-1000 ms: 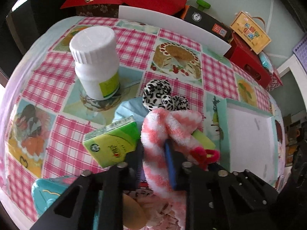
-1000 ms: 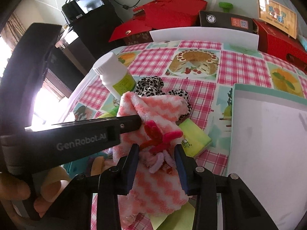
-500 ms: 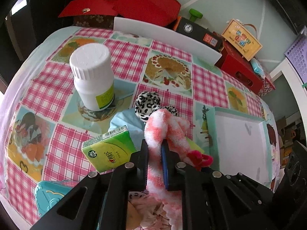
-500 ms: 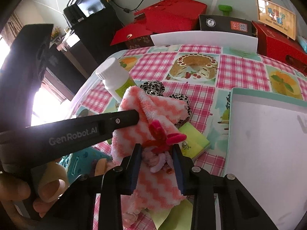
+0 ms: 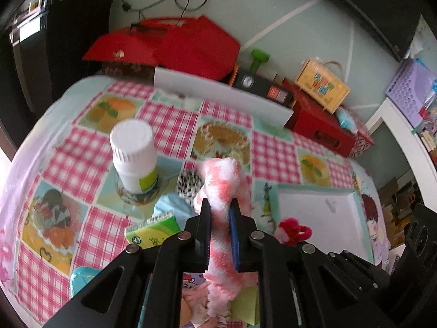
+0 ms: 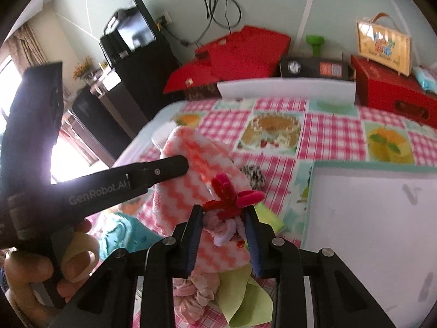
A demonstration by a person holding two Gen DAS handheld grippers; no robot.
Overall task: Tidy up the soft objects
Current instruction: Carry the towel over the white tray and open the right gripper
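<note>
My left gripper [image 5: 220, 216] has clamped the pink towel [image 5: 222, 180] and lifted it off the tabletop [image 5: 174, 120]; my right gripper [image 6: 224, 218] grips its red flower [image 6: 232, 196] toward the tray [image 6: 368, 218] at 3 o'clock.

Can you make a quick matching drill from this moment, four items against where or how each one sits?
Column 1:
1. pink-and-white towel
2. white bottle
3. white tray
4. red pipe-cleaner bow

Column 2:
A. upright on the tablecloth, lid on
B. lying flat, nothing in it
C. pinched between the left gripper's pads
D. poking up at the right gripper's tips

Pairs: 1-C, 2-A, 3-B, 4-D
</note>
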